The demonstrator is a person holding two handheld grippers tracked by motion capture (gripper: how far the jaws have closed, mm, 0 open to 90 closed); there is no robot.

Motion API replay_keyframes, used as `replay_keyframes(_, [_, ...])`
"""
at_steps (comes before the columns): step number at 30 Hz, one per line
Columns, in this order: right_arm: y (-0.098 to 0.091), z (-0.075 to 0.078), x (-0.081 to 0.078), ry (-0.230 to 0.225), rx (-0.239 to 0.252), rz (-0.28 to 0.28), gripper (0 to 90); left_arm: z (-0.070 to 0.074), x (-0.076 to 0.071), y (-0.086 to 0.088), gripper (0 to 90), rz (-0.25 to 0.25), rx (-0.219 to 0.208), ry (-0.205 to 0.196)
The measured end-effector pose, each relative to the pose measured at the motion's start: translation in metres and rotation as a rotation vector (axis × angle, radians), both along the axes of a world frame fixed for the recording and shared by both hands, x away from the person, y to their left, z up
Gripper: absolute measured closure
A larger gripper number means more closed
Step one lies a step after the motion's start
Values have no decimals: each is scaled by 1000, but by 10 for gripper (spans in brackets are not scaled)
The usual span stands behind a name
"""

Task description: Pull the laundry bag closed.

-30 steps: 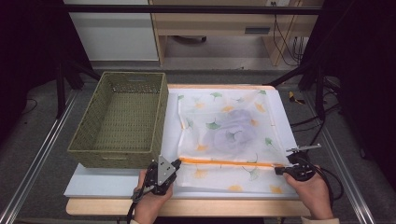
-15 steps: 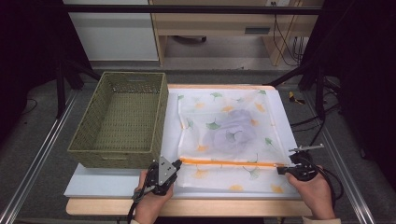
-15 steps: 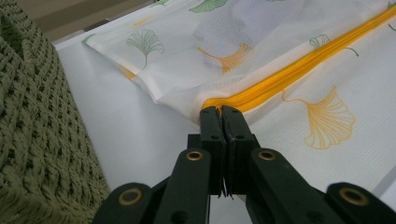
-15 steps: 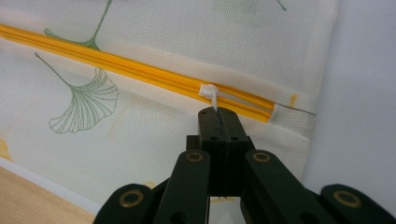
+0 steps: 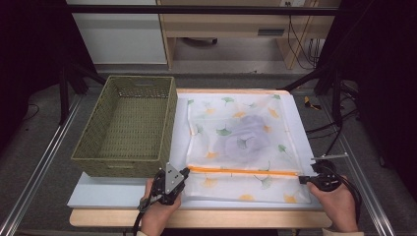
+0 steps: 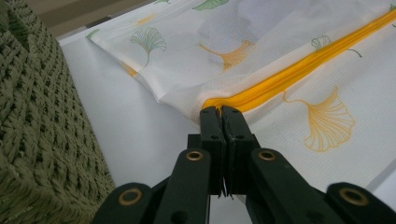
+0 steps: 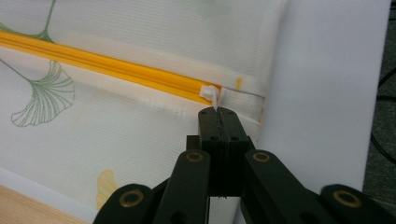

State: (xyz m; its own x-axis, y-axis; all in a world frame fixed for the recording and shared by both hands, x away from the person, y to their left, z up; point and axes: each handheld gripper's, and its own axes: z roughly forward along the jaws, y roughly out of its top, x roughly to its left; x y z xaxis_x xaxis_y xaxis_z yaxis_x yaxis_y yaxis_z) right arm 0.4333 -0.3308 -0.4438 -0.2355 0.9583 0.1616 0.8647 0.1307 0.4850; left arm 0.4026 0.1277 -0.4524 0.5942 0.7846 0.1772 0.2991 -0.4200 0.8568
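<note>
A green woven basket (image 5: 125, 128) stands just left of the mesh laundry bag (image 5: 241, 142) on the worktop (image 5: 98, 196). The left tool (image 6: 223, 112) pinches the bag's zipper end (orange tape); the right tool (image 7: 218, 113) clamps the white zipper pull (image 7: 211, 94).

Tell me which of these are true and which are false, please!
1. The zipper on the leaf-print bag is orange. True.
2. The green basket is full of clothes. False: it is empty.
3. The right hand-held gripper pinches the white zipper pull. True.
4. The left hand-held gripper has wide open jaws. False: its jaws are shut at the bag's edge, by the zipper's end.
5. The basket stands to the right of the bag. False: in the high view it stands to the left.
</note>
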Motion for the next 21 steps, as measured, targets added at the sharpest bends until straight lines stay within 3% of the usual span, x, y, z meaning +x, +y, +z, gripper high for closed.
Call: replay_keyframes(21, [-6, -1, -5, -2, 30, -13, 900, -2, 1, -2, 882, 8, 14, 10])
